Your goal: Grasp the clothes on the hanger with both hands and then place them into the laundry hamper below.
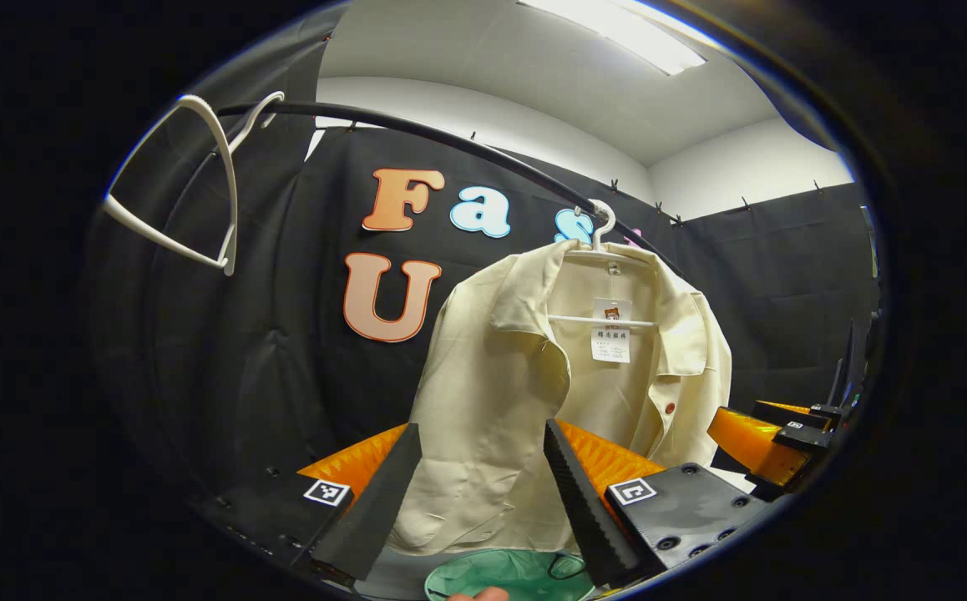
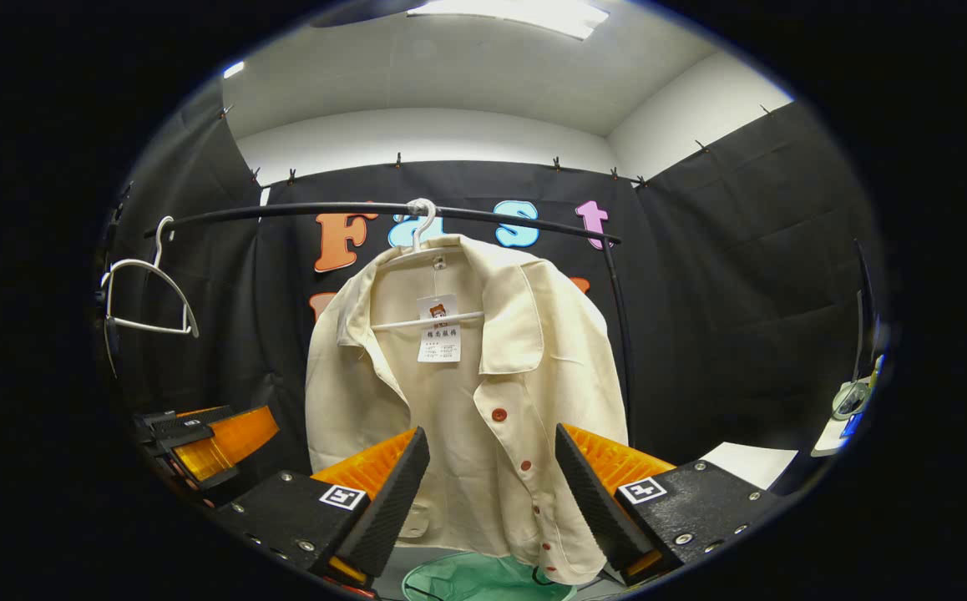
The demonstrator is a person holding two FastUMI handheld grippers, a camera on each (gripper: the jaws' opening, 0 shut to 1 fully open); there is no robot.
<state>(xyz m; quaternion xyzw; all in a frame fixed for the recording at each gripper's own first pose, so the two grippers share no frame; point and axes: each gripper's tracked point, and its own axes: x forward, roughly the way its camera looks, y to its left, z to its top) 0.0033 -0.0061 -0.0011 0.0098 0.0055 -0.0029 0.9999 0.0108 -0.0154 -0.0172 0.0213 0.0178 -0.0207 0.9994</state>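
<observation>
Left gripper: fingers spread wide, nothing between the pads. The shirt's lower left panel and hem show through the gap, behind the fingertips; contact can't be told, it looks apart. Right gripper: fingers also wide, holding nothing. The shirt's button placket runs down through the gap, hem corner hanging near the right finger.

Cream shirt hangs open-fronted on a white hanger, hook over the black rail, paper tag at the collar. Red buttons run down the placket edge. Hem hangs free, no snag visible.

Green hamper sits directly below the hem; just the rim and part of the mesh show between the fingers in both views. In the left gripper view a fingertip of the person shows at the bottom edge by the hamper rim.

Room: an empty white hanger hangs on the same rail, well apart to the left of the shirt, with bare rail between them. On the right the rail bends down into a post just beside the shirt's right shoulder, so that side is tight. The other gripper shows at each view's outer edge, apart from the shirt.
</observation>
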